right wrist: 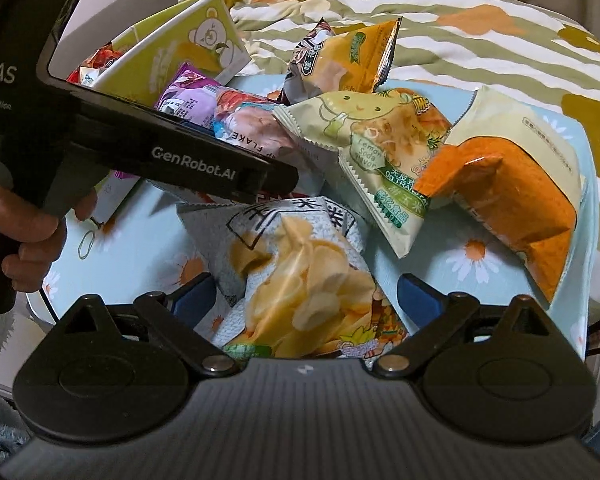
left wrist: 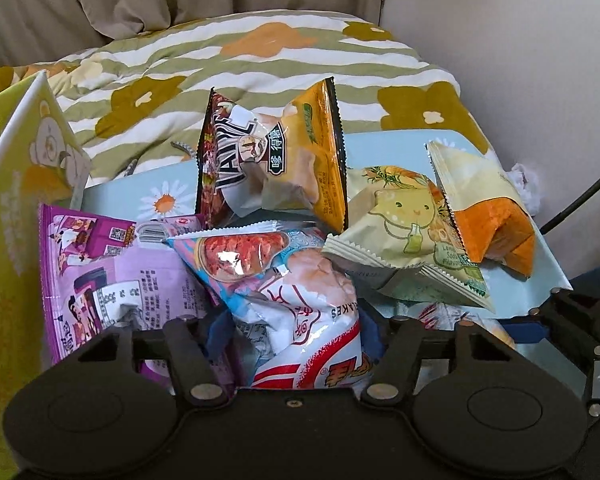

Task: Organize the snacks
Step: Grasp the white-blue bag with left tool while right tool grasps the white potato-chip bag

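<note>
White shrimp-flake bag [left wrist: 300, 312] lies lengthwise between left tongs [left wrist: 296, 328].

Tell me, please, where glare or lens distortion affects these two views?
Left wrist view: glare spots on the white shrimp-flake bag; the wall and curtain edges bow with the fisheye. Right wrist view: a soft sheen on the orange bag; dark corners; the black handle of the left gripper looms large.

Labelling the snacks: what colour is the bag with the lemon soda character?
Pale yellow-green lemon soda bag, clearest in the right wrist view.
</note>
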